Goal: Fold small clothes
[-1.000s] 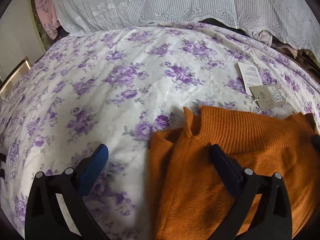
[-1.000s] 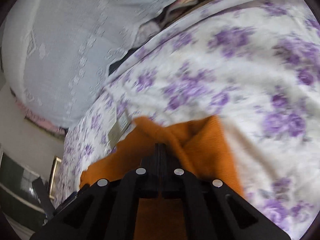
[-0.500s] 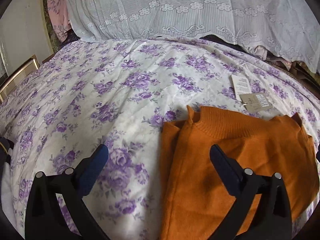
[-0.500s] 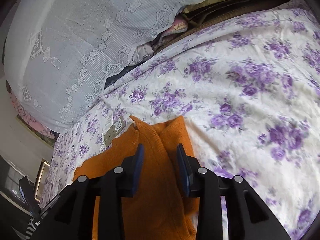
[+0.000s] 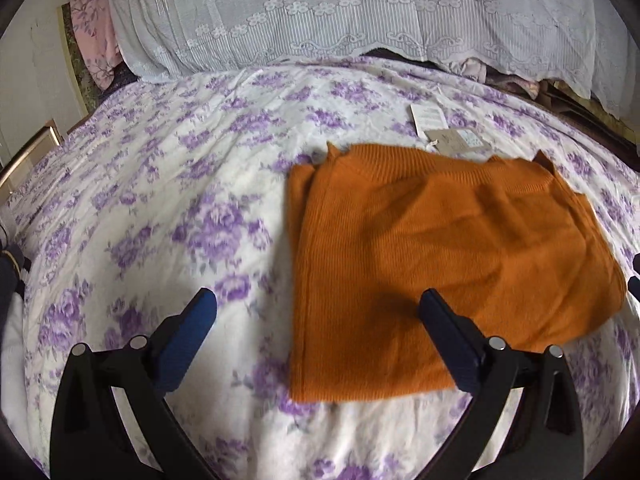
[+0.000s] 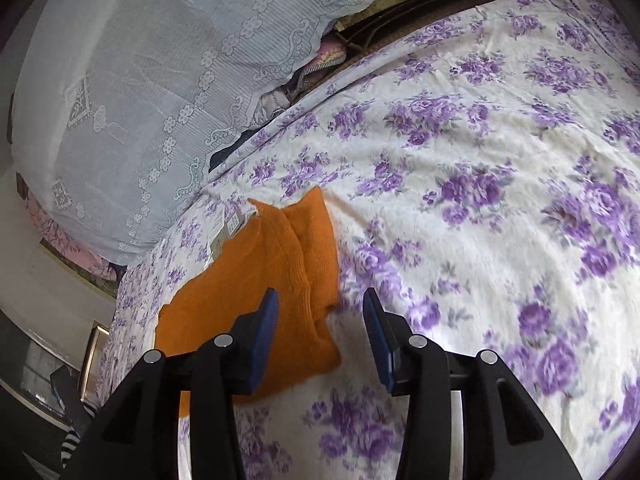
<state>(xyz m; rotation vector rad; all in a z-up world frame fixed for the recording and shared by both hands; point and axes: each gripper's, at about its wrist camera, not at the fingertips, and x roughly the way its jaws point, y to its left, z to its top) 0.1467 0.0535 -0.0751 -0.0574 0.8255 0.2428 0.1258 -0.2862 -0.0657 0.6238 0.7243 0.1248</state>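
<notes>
Between my two grippers, on the bed (image 5: pixel 168 184), lies the orange knit (image 5: pixel 440 248), already folded into a rough rectangle with paper tags (image 5: pixel 440 128) at its far edge. Both my left gripper (image 5: pixel 316 320) and right gripper (image 6: pixel 320 312) hang spread wide and hold nothing. I judge the knit soft, light and limp, so it should sag and slide on itself; I would pinch through all layers at a corner or along the near hem, not the middle. Floral sheet lies bare to the left and right, with a lace cloth (image 5: pixel 360 20) well behind, so room seems ample
</notes>
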